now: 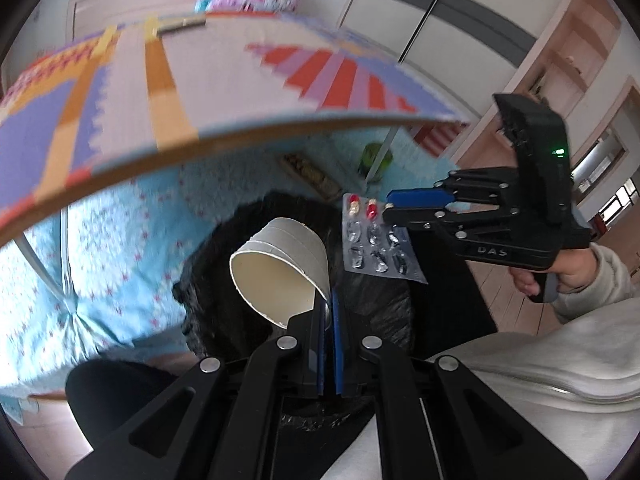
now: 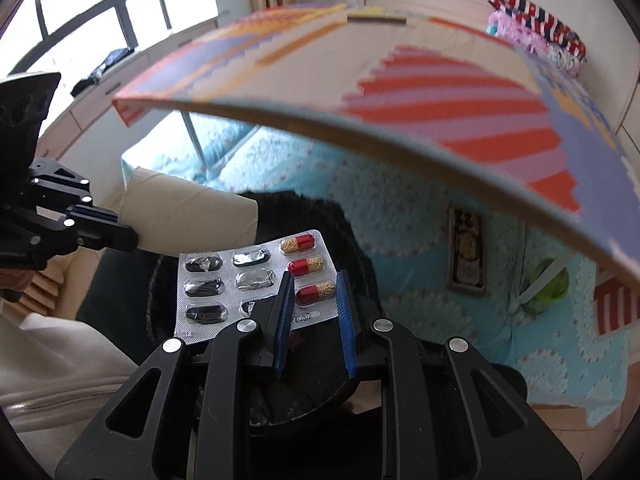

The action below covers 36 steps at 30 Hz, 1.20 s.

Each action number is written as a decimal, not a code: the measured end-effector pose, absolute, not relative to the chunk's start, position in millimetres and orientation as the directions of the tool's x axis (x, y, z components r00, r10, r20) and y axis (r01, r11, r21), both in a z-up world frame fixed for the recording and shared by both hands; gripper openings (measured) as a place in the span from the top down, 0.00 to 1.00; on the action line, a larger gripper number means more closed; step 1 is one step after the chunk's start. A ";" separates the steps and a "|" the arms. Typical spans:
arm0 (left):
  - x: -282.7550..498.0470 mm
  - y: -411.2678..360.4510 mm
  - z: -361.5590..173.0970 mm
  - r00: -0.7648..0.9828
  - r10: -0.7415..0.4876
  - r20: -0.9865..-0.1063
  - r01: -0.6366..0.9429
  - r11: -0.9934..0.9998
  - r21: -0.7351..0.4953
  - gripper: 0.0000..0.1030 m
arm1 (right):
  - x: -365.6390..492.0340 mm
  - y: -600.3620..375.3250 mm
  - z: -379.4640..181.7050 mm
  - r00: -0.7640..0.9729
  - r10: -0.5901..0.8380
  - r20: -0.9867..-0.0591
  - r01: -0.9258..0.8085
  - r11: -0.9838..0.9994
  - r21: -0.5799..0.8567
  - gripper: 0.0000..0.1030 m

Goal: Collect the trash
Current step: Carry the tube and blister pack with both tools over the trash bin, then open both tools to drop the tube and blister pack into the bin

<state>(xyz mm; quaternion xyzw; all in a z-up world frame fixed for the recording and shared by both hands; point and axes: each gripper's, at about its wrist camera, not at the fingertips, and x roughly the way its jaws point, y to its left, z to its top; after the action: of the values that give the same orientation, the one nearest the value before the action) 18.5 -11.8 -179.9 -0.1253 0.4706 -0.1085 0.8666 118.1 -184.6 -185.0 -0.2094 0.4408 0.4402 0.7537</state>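
My left gripper [image 1: 328,304] is shut on the rim of a white paper cup [image 1: 280,268], held tilted over a bin lined with a black trash bag [image 1: 208,280]. The cup also shows in the right wrist view [image 2: 188,216], with the left gripper [image 2: 120,236] at its end. My right gripper [image 2: 314,280] stands open; a silver pill blister pack [image 2: 248,276] with three red-and-yellow capsules lies partly between its fingers, above the bag [image 2: 328,220]. In the left wrist view the right gripper [image 1: 390,204] touches the pack [image 1: 376,240] at its edge.
A low table with a patterned colourful top [image 1: 240,80] overhangs the bag. Below it lies a light blue patterned rug [image 2: 420,280] with a flat brown packet [image 2: 466,256] and a green object [image 2: 548,284]. Wardrobe doors [image 1: 440,12] stand behind.
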 end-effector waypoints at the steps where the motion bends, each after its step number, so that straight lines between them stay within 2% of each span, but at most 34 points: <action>1: 20.5 -12.0 -186.7 0.519 -0.304 -0.799 0.060 0.945 -0.321 0.97 | 117.4 -183.6 -190.4 0.218 0.471 -0.855 -0.849 0.524 0.072 0.79; 8: 28.4 -12.5 -229.1 0.437 -0.303 -0.847 0.001 0.942 -0.337 0.97 | 114.8 -175.9 -225.1 0.148 0.418 -0.896 -0.847 0.521 0.104 0.79; 16: 34.8 -9.6 -250.1 0.375 -0.294 -0.879 -0.058 0.939 -0.339 0.96 | 108.0 -169.2 -238.9 0.116 0.397 -0.911 -0.854 0.508 0.112 0.79; 20: 37.0 -8.0 -255.0 0.347 -0.245 -0.905 -0.098 0.951 -0.295 0.94 | 104.9 -166.6 -240.8 0.099 0.394 -0.914 -0.860 0.495 0.121 0.77; 21: 37.0 -7.2 -254.4 0.348 -0.244 -0.905 -0.102 0.950 -0.296 0.89 | 104.6 -166.6 -240.9 0.099 0.396 -0.913 -0.862 0.493 0.120 0.68; 22: 36.8 -7.1 -252.8 0.354 -0.248 -0.902 -0.104 0.948 -0.301 0.75 | 104.1 -166.2 -239.6 0.104 0.398 -0.912 -0.862 0.493 0.116 0.61; 23: 36.0 -7.2 -250.6 0.363 -0.249 -0.898 -0.102 0.947 -0.304 0.65 | 103.5 -166.5 -238.0 0.109 0.401 -0.910 -0.862 0.494 0.114 0.61; 24: 35.3 -7.2 -247.7 0.374 -0.241 -0.896 -0.104 0.949 -0.299 0.43 | 103.5 -166.6 -236.8 0.108 0.404 -0.908 -0.862 0.493 0.117 0.61; 25: 34.5 -6.8 -244.4 0.387 -0.233 -0.892 -0.104 0.950 -0.293 0.39 | 103.7 -166.9 -235.6 0.110 0.406 -0.907 -0.862 0.494 0.116 0.61; 36: 30.0 -7.1 -209.7 0.457 -0.221 -0.861 -0.061 0.958 -0.279 0.39 | 107.9 -172.9 -210.5 0.159 0.438 -0.885 -0.853 0.512 0.100 0.61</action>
<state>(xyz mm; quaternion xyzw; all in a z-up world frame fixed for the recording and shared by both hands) 30.0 -7.1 -209.7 -0.1362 0.5187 -0.0474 0.8427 107.9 -172.9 -210.5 -0.2190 0.4737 0.4430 0.7290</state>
